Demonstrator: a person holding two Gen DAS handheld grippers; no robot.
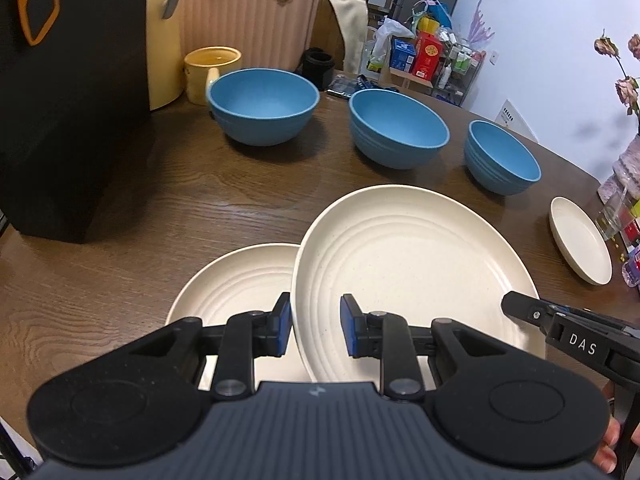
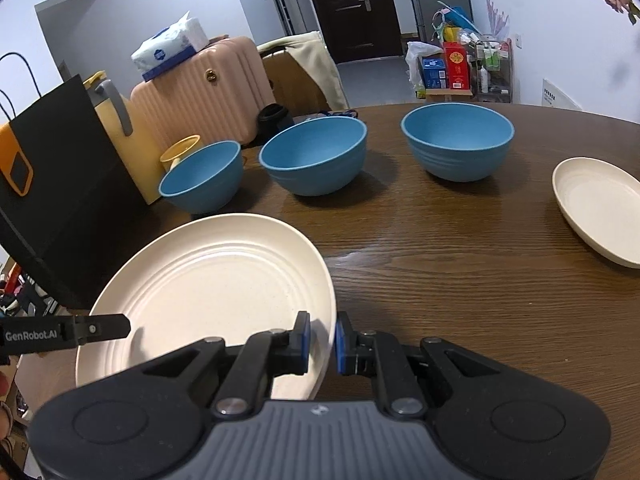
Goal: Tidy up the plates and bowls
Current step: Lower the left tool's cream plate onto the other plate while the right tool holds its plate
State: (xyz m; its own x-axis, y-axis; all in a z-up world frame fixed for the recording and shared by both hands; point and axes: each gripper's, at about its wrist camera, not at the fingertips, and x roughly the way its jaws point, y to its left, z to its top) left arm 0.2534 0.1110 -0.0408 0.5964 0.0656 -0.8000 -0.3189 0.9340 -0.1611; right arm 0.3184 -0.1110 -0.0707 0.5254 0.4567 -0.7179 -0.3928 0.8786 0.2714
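Observation:
A large cream plate [image 1: 408,264] hangs tilted above the brown table [image 1: 200,200], carried by both grippers. My left gripper [image 1: 316,326] is shut on its left rim, and my right gripper [image 2: 322,342] is shut on its right rim [image 2: 330,320]. One right finger [image 1: 520,306] shows at the plate's far side in the left wrist view. A second cream plate [image 1: 240,284] lies on the table, partly under the held one. Three blue bowls [image 1: 262,106] [image 1: 398,128] [image 1: 502,156] stand in a row behind. A small cream plate [image 2: 600,208] rests at the right.
A black paper bag [image 1: 60,120] stands at the table's left, with a yellow cup [image 1: 212,68] and a pink suitcase [image 1: 248,12] behind the bowls. A glass [image 1: 612,216] and a vase of dried flowers [image 1: 628,160] crowd the right edge.

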